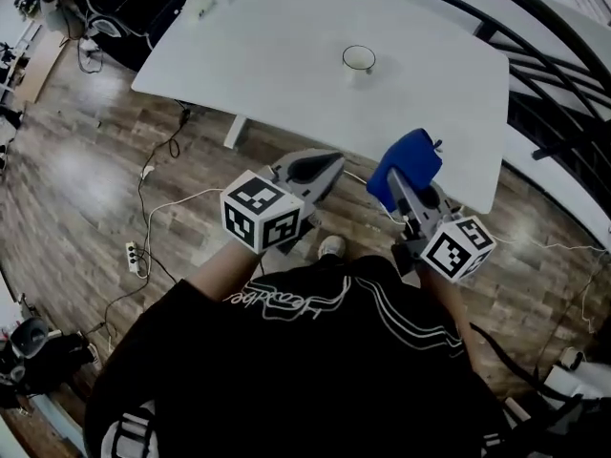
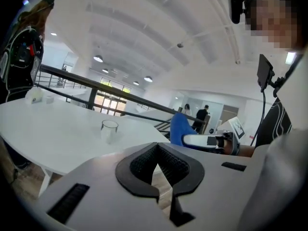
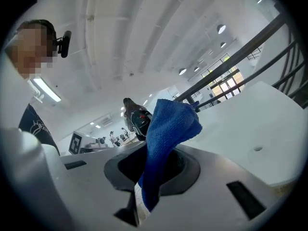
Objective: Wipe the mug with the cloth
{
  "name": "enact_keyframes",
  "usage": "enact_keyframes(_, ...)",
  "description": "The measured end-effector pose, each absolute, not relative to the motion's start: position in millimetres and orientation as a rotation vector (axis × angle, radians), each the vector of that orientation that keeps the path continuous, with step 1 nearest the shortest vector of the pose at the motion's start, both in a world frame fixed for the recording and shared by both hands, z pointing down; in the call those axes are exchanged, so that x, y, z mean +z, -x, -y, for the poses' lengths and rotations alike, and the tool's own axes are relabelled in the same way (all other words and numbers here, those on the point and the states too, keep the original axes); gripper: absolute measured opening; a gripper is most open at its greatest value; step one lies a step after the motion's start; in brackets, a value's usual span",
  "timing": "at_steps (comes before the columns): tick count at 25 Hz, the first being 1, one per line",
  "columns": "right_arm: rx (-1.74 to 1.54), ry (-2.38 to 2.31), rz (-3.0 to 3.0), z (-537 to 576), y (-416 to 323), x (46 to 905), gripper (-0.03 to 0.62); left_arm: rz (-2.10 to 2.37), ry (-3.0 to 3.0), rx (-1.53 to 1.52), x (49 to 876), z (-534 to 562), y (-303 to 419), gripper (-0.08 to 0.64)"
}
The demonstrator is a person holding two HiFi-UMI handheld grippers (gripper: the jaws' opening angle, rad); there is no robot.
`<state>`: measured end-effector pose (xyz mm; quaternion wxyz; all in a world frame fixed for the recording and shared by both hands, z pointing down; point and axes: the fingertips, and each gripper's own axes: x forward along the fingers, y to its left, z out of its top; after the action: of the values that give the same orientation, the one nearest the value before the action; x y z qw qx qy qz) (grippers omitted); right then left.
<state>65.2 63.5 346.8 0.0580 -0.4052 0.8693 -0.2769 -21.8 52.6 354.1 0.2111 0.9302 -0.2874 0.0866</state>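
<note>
- The mug [image 1: 359, 60], clear and upright, stands alone on the white tabletop [image 1: 277, 55], which is bare around it.
- The left gripper [image 1: 320, 167] hangs off the tabletop's near edge, well short of the mug and to its left in the head view, over the wood floor [image 1: 86, 179].
- In the left gripper view the left gripper's [image 2: 159, 163] dark padded jaws are drawn together with nothing between them; only a small wedge of floor shows through the pads.
- From that view the mug [image 2: 109, 129] sits out ahead and to the left, well apart from the jaws.
- The right gripper [image 1: 408, 197] is also short of the mug, a little to its right, by the tabletop's near edge.
- Its jaws are clenched on the blue cloth [image 1: 405, 165], which bunches up beyond the tips towards the mug but stays well apart from it.
- In the right gripper view the cloth [image 3: 168, 129] rises from between the right gripper's [image 3: 153, 173] pads and folds over to the right; a white edge strip shows at its lower end.
- Nearer than the mug and both grippers, the person's black top [image 1: 315, 370] fills the bottom of the head view.
- A power strip [image 1: 134, 254] and cables lie on the floor far to the mug's left.
</note>
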Motion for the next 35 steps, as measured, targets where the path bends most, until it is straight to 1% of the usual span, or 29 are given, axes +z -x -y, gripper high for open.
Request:
enact_keyframes(5,-0.834,1.276,-2.622,-34.7,-75.0,358.5,0.051,0.820,-2.570,0.268,367.3,-19.4,20.1,0.006)
enact_keyframes(20,-1.094,1.162,-2.578,74.7,-81.1,414.0,0.051,0.927,-2.403,0.420,431.8,94.3,12.2,0.008)
enact_keyframes(27,-1.178,1.085,-2.582,113.4,-84.1,424.9,0.051,0.997,-2.362,0.499,456.6,130.2,5.1,0.009)
enact_keyframes(28,-1.186,1.078,-2.586,116.5,-82.5,425.2,0.051,1.011,-2.358,0.507,459.1,134.9,6.6,0.019)
enact_keyframes(32,-1.214,1.053,-2.596,125.4,-76.7,429.1,0.051,1.013,-2.357,0.516,469.1,146.0,6.2,0.103)
enact_keyframes(35,-1.232,1.047,-2.580,132.9,-77.1,433.4,0.051,1.015,-2.362,0.540,478.4,152.1,3.6,0.109)
